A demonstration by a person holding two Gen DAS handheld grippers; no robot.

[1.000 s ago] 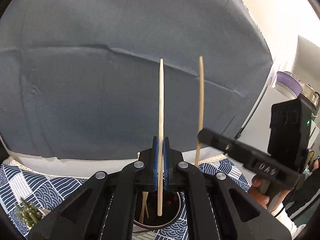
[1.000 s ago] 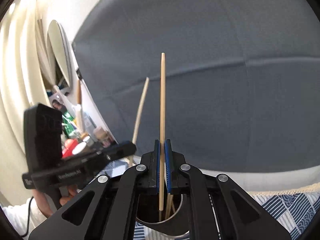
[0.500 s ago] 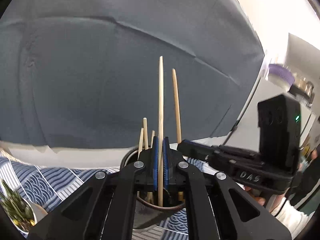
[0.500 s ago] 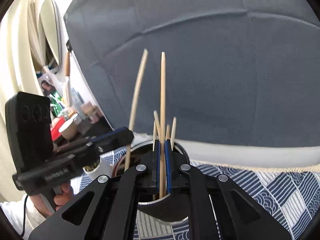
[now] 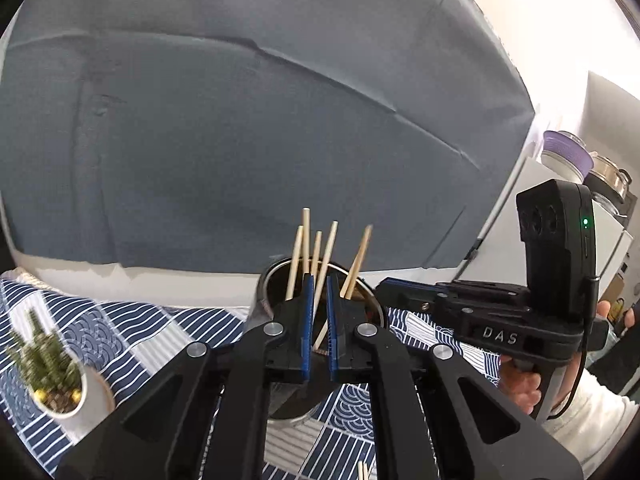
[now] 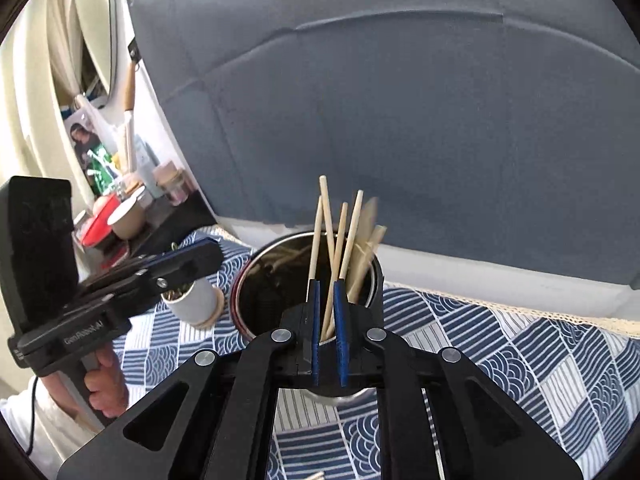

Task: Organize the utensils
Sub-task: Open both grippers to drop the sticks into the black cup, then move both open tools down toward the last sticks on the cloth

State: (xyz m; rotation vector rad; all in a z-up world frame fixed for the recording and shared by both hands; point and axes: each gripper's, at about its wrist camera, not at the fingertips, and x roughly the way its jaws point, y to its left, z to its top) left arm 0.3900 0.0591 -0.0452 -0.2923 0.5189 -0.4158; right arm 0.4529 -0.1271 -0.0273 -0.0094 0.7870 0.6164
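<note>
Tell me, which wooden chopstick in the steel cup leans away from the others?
The rightmost pale wooden chopstick in the round steel cup: it tilts right, apart from the upright cluster.

Right claw (image 6: 327, 284) parted, chopsticks (image 6: 340, 232) (loose) in cup (image 6: 256, 276)

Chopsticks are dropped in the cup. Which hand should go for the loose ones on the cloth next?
Left, narrowly. The left gripper and right gripper both hang open over the cup. The loose chopsticks show plainly under the left one, while the right view catches only a tip at its edge.
</note>
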